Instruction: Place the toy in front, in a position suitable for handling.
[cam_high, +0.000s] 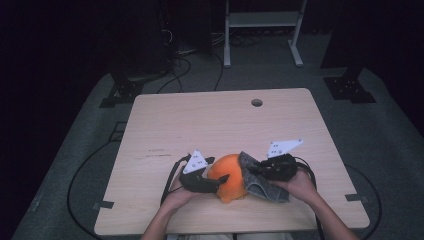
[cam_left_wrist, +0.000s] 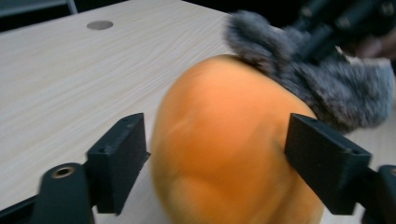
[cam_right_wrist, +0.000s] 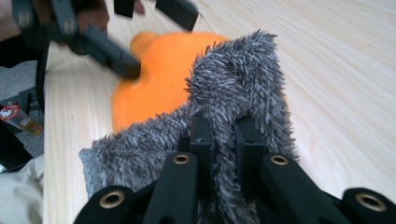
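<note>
Pale wood grain runs across the table (cam_high: 165, 120) in front of you, and it is the biggest thing here; a round hole (cam_high: 257, 102) sits in its far edge, right of centre. Everything you are working with lies close to the near edge, roughly midway along it.

Next in size is the orange ball-shaped thing (cam_high: 229, 177), soft-looking and rounded, resting on the tabletop between your two hands. In the left gripper view it bulges up between the jaws (cam_left_wrist: 219, 149), its outline a little blurred.

Draped against its right side is the grey fluffy cloth (cam_high: 262, 182), long-piled and shaggy. One end leans on the orange thing, the rest trails toward your right hand and the table edge. In the right gripper view the cloth (cam_right_wrist: 238, 79) humps up just ahead of the jaws, with the orange thing (cam_right_wrist: 159, 79) behind it.

Your right gripper (cam_high: 265, 170) is clamped tight on that cloth: its two black jaws stand almost together with a fold of pile pinched between them, seen clearly in its own view (cam_right_wrist: 222, 135).

Your left gripper (cam_high: 217, 181) sits at the left flank of the orange thing. Its jaws stand spread on either side of it, and no firm squeeze on it shows
</note>
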